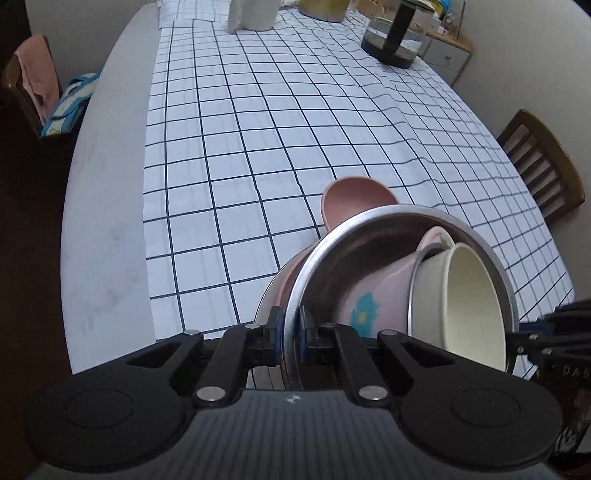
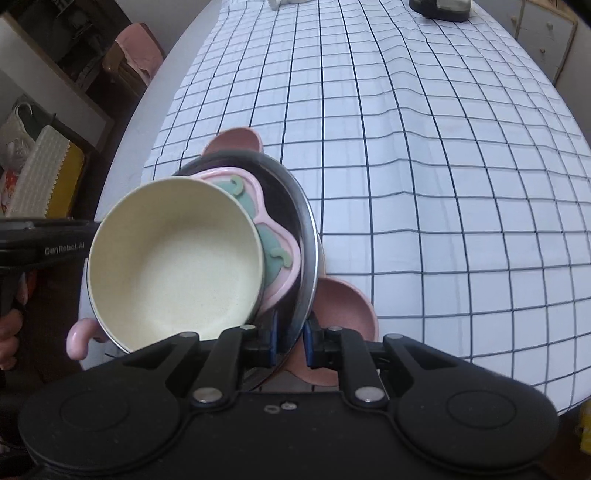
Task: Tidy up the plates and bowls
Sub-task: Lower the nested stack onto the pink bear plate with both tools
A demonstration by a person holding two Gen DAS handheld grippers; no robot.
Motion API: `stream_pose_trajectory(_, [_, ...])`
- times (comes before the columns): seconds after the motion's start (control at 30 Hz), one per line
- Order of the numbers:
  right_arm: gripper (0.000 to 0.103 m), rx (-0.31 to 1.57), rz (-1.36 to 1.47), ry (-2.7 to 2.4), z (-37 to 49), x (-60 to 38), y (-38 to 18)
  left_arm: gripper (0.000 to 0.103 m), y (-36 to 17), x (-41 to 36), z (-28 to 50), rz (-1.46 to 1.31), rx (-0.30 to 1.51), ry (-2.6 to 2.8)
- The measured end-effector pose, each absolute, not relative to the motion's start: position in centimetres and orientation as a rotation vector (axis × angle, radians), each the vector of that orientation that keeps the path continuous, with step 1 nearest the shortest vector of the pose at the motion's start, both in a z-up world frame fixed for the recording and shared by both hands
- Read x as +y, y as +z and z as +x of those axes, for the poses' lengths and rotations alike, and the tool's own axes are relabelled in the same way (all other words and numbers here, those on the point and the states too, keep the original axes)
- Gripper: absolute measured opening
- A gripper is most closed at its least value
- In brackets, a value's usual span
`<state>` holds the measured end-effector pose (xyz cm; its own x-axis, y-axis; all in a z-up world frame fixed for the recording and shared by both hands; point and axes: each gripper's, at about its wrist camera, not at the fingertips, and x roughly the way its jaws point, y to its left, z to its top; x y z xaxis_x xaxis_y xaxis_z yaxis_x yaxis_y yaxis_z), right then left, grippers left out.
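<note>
A steel bowl (image 1: 332, 266) tilts over the near part of the checked tablecloth (image 1: 258, 129). Nested in it are a pink bowl with a blue flower (image 1: 373, 295) and a cream bowl (image 1: 465, 299). Under the steel bowl sits a pink eared plate (image 1: 351, 203). My left gripper (image 1: 290, 325) is shut on the steel rim. In the right wrist view, my right gripper (image 2: 290, 332) is shut on the opposite rim of the steel bowl (image 2: 308, 236), with the pink plate's ear (image 2: 343, 306) right beside its finger. The cream bowl (image 2: 173, 262) lies over the green-lined pink bowl (image 2: 275, 236).
At the table's far end stand a glass coffee pot (image 1: 391, 40) and a white jug (image 1: 255, 14). A wooden chair (image 1: 543, 162) is on the right and a chair draped with pink cloth (image 1: 33, 77) on the left. The person's hand (image 2: 7, 332) holds the left gripper.
</note>
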<state>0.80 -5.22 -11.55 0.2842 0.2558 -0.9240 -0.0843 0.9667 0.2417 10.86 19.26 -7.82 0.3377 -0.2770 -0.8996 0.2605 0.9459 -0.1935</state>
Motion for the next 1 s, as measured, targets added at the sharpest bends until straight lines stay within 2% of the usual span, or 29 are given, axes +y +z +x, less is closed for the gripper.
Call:
stream_pose_trajectory(0.27, [0.015,1.284,0.136,0.210,1.3,-5.0,-11.8,0.006,-7.8,19.8,10.8,-0.056,1.169,-0.332])
stream_pose_trajectory(0.4, [0.023,1.302,0.140,0.221,1.7,-4.9,-11.7,0.007,-7.8,20.3,10.6,-0.096,1.170,-0.321])
stream_pose_trajectory(0.57, [0.027,1.293,0.122,0.244,1.9,-5.0,-11.3,0.010,-7.5,20.6,10.2,-0.107,1.157,-0.312])
stream_pose_trajectory(0.77, [0.040,1.245,0.125,0.289,1.7,-5.7,-10.1,0.013,-6.3,20.5,9.3,-0.063,1.121,-0.264])
stream_pose_trajectory(0.87, [0.046,1.217,0.120,0.313,1.6,-6.0,-9.5,0.024,-5.5,20.7,8.8,-0.067,1.100,-0.229])
stream_pose_trajectory(0.93, [0.048,1.196,0.107,0.338,1.5,-6.2,-9.1,0.044,-5.0,20.6,8.3,-0.064,1.072,-0.195])
stream_pose_trajectory(1.0, [0.052,1.175,0.093,0.371,1.4,-6.3,-8.7,0.055,-4.4,20.6,7.7,-0.071,1.046,-0.158])
